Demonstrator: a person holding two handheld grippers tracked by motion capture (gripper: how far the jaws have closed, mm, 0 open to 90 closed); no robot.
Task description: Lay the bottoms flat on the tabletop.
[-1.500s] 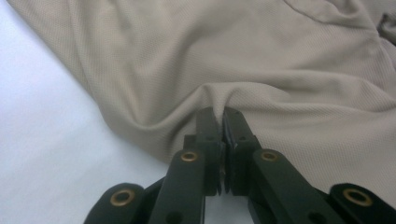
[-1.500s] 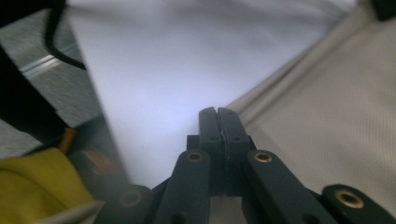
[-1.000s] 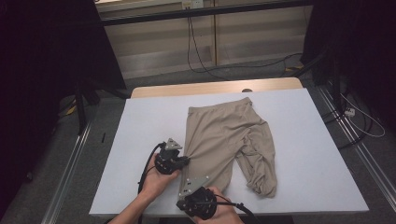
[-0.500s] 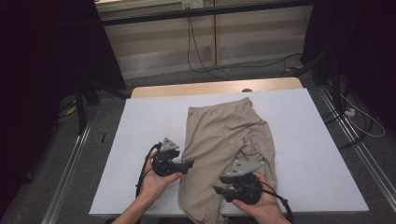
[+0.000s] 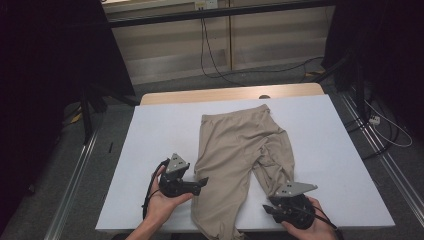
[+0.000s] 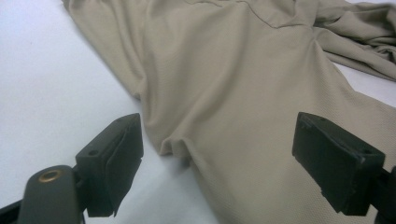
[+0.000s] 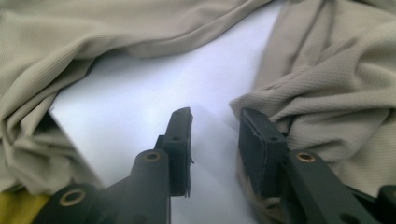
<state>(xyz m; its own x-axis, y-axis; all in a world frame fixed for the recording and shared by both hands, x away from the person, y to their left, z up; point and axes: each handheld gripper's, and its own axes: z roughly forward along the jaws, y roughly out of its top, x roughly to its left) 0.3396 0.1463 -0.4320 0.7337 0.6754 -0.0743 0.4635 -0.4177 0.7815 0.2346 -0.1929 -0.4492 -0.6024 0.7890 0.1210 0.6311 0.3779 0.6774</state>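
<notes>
Beige trousers (image 5: 239,150) lie flat on the white table (image 5: 160,130), waistband at 12 o'clock; straightening is partly done.

The left gripper (image 5: 202,182) sits at 9 o'clock of the left leg, its jaws having just been opening; in the left gripper view they stand wide apart, with the leg's edge between them and no pad pressing on it. The right gripper (image 5: 267,207) rests at 5 o'clock beside the crumpled right leg (image 5: 277,165); its jaws are slightly parted over bare table, with cloth against the outside of one jaw and nothing gripped. Judgement: the left leg lies smooth, though its hem overhangs the near edge at 6 o'clock. Remaining: grip the bunched right leg and draw it straight.
</notes>
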